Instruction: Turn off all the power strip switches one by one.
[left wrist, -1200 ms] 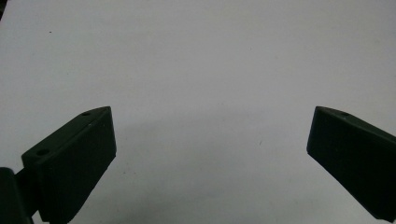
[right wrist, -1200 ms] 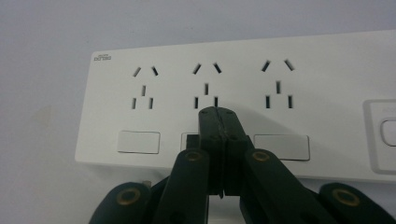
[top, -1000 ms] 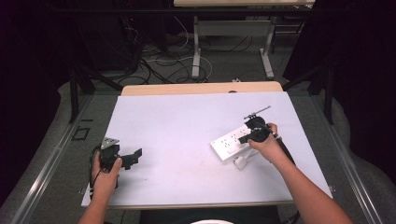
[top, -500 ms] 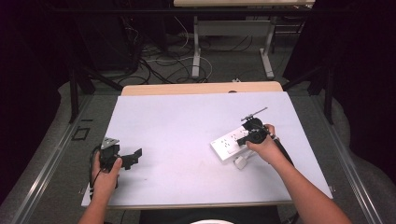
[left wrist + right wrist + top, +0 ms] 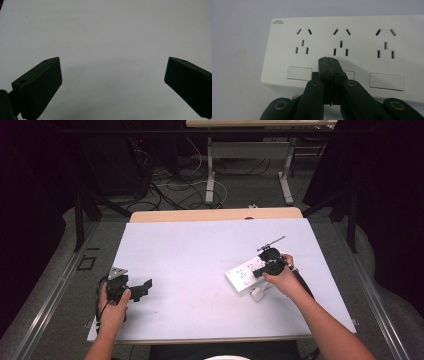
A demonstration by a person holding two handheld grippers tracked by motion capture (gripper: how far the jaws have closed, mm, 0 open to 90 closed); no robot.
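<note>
A white power strip with three sockets lies at the right of the white table. In the right gripper view the power strip faces me, each socket with a rocker switch below it. My right gripper is shut, with its jaws pressed together and nothing between them. Its tips rest at the middle switch, just below the middle socket. In the high view the right gripper sits over the strip's near edge. My left gripper stands open at the table's left, and its jaws show wide apart above bare table in the left gripper view.
A small white plug block lies just in front of the strip, beside the right hand. Beyond the table's far edge stand desk legs and loose cables on the floor. Dark rails flank both sides.
The right gripper has edged slightly left over the power strip. The left gripper has stayed where it was.
</note>
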